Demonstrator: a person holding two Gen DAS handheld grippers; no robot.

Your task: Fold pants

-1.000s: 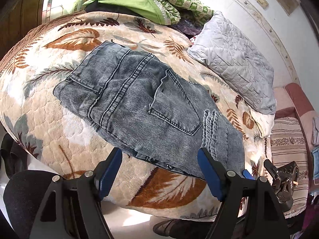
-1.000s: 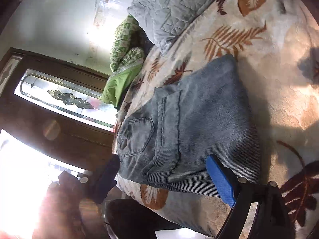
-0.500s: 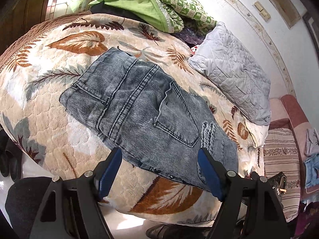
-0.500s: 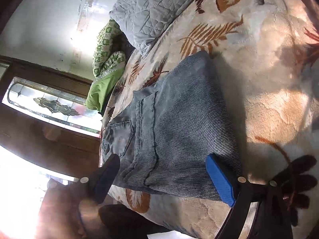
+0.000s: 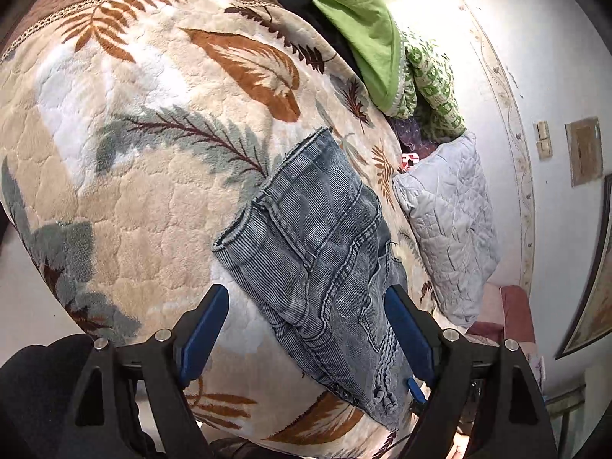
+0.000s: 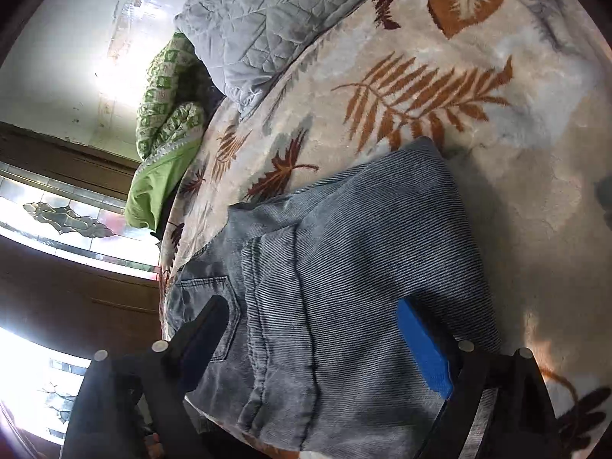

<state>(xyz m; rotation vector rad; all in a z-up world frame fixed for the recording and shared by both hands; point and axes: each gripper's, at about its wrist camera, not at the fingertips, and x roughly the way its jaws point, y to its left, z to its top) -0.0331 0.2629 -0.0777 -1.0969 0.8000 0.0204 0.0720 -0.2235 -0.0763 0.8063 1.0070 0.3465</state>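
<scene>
Left wrist view: I am holding my left tongs [image 5: 306,329] above the near edge of the bed, their blue pads spread wide and still opening, with nothing gripped. The folded pants [image 5: 325,267] are lying between and beyond the pads on the leaf-patterned blanket [image 5: 134,153], running lengthwise away from me. This view is showing the cuffed hem at the far end, the double-stitched seams down the middle, and a row of small dark studs along the near edge. Past the pants, a grey quilted pillow [image 5: 451,229] is resting against the wall side of the bed, and a green cloth [image 5: 363,30] is lying over a green-and-white patterned quilt [image 5: 432,88] at the far corner. A little of my right tongs is peeking in at the lower right, too small to read.

Right wrist view: I am holding my right tongs [image 6: 317,329] over the same pants [image 6: 344,287], the pads standing wide apart and empty. Whether the pads are touching the cloth I cannot tell. Here the fabric is showing a back pocket near the left pad and a smooth folded corner pointing toward the far side, neither of which is clear from the other camera. Only this view is taking in the window [image 6: 57,222] with patterned glass and its dark wooden frame. The pillow [image 6: 260,19] and patterned quilt [image 6: 164,103] are appearing at the top.
</scene>
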